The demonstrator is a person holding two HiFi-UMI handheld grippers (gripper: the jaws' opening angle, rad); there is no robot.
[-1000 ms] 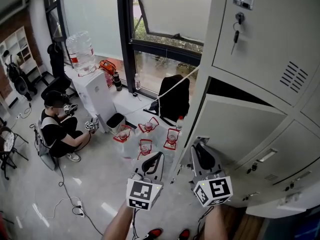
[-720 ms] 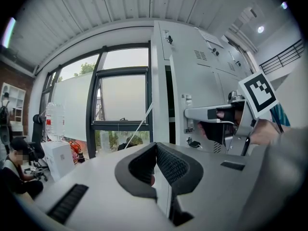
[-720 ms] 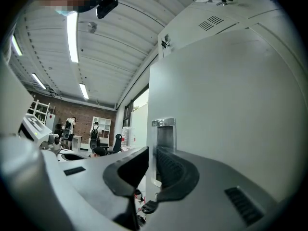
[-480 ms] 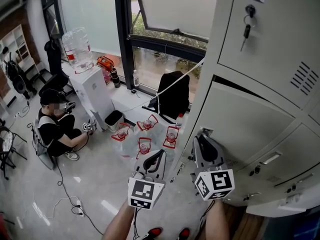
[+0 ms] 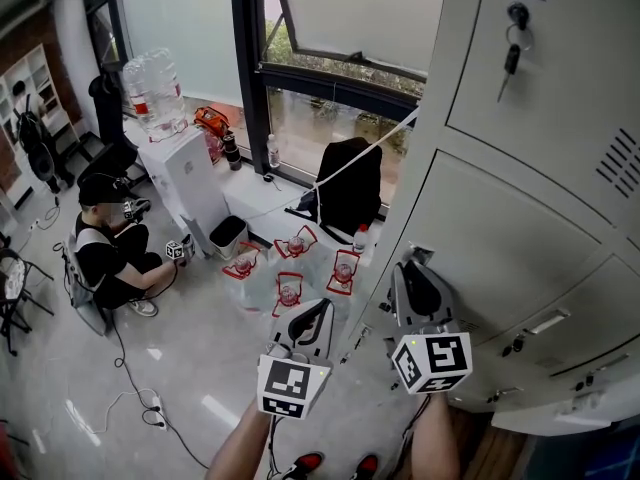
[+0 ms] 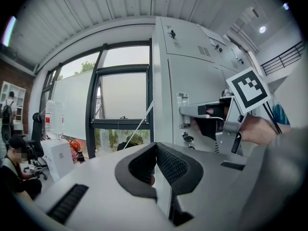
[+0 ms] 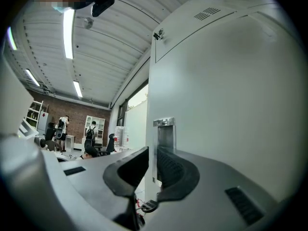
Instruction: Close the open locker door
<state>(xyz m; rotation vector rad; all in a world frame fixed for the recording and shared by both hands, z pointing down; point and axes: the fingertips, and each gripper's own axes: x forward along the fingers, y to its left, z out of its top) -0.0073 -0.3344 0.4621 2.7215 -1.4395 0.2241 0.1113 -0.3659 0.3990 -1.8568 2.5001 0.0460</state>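
Office room, grey polished floor (image 5: pixel 180 368), tall dark-framed window (image 5: pixel 340 28); a bank of grey sheet-metal lockers fills the right side.

Locker door (image 5: pixel 500 238): flat, smooth painted steel, middle tier, just right of the right gripper. A thin dark seam shows along its top edge. Its free vertical edge carries a small chrome latch plate (image 7: pixel 163 122), rectangular and shiny.

Right gripper (image 5: pixel 412 260): jaws narrow, ribbed black pads pinching the door's free edge just under the latch plate. Its square-marker cube (image 5: pixel 432 361) faces up.

Left gripper (image 5: pixel 318 308): beside the right one, off the lockers, jaws drawn together with nothing between them.

Upper locker: a bunch of keys (image 5: pixel 513 53) hangs from its lock; slanted vent slots (image 5: pixel 622 163) are punched near the right edge.

Farther out:
- A taut white cord (image 5: pixel 370 153) runs on a slant past a black chair (image 5: pixel 350 188).
- Clear containers with red tops (image 5: pixel 290 288) are clustered on the floor.
- A boxy white water dispenser (image 5: pixel 185 183) carries a clear bottle (image 5: pixel 155 93).
- A person (image 5: pixel 105 253) sits low at the left.
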